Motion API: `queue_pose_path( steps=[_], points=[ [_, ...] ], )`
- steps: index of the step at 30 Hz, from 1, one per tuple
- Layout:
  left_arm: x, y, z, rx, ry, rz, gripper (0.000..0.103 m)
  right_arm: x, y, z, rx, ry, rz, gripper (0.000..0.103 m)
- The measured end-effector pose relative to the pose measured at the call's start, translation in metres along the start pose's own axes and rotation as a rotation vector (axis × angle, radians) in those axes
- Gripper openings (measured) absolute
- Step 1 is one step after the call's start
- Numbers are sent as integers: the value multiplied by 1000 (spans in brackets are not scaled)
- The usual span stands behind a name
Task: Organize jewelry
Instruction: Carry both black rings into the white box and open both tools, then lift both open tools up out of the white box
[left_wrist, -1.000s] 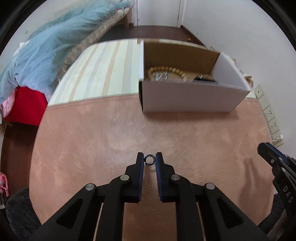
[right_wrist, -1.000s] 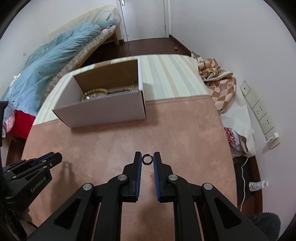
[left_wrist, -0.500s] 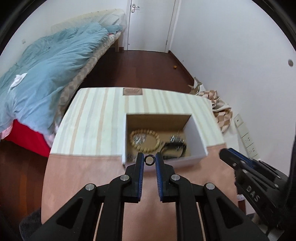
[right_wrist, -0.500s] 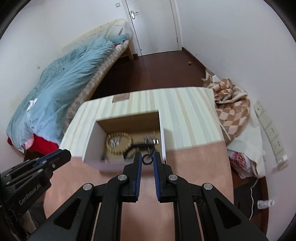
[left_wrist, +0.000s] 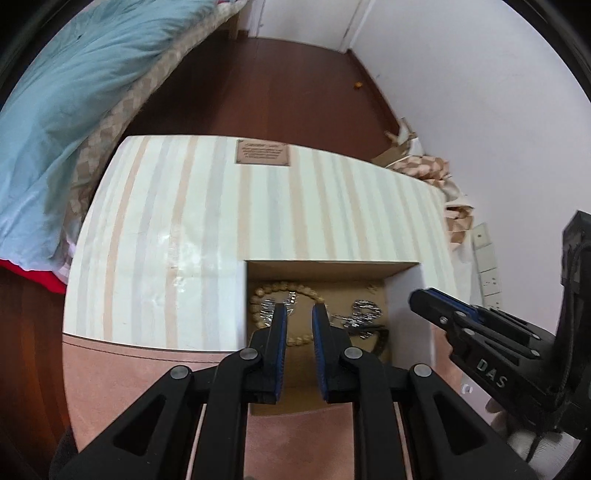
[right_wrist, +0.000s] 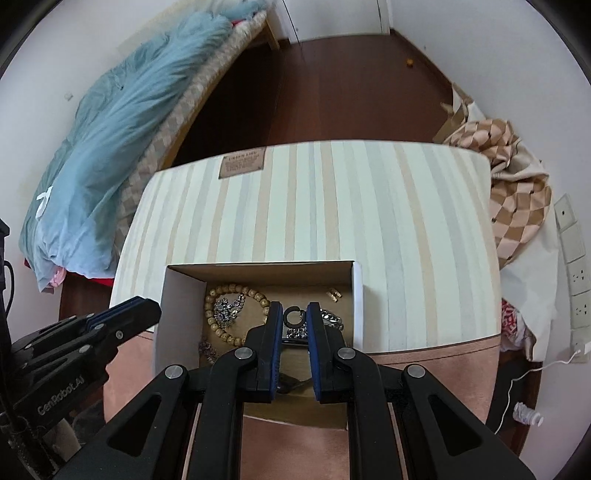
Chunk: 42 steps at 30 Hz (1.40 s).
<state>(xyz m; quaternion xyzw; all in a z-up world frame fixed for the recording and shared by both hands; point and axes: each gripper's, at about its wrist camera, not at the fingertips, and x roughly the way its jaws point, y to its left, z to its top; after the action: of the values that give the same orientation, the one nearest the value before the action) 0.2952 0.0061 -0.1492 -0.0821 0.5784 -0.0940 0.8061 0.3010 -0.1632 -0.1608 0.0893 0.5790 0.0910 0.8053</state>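
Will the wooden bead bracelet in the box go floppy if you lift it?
Probably floppy: the bead bracelet is separate beads, seemingly strung together. Likely light, since the beads look wooden. Being round, they might slip out of a pinch.

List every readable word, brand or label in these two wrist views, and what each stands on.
"DAS": on the side of the right tongs, left wrist view.
"GenRobot.AI": on the side of the left tongs, right wrist view.
Brown patch on the striped cloth: several lines of print, too small and blurred to read.
Nothing else readable.
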Motion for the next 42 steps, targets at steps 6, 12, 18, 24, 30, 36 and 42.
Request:
queue_pose_path(
  steps=[6,12,18,24,30,36,42],
  points=[
    [-14,9,2,-4,-71,65,77,-5,-3,0,11,-10,2,48],
    [-25,20,-14,-7,-99,148,99,-20,-3,-15,0,-43,-68,77],
    [-35,24,-39,-1,-133,234,102,-30,-1,-42,-34,-54,-209,98],
    [-43,22,-62,7,-134,267,102,-39,5,-70,-50,-58,-263,99],
    [-74,11,-80,21,-175,271,102,-73,15,-89,-46,-107,-275,99],
    [-125,0,-107,2,-230,247,102,-130,26,-114,-27,-188,-273,99],
    [-175,-15,-131,33,-293,254,102,-189,41,-142,-39,-270,-279,99]
  ],
)
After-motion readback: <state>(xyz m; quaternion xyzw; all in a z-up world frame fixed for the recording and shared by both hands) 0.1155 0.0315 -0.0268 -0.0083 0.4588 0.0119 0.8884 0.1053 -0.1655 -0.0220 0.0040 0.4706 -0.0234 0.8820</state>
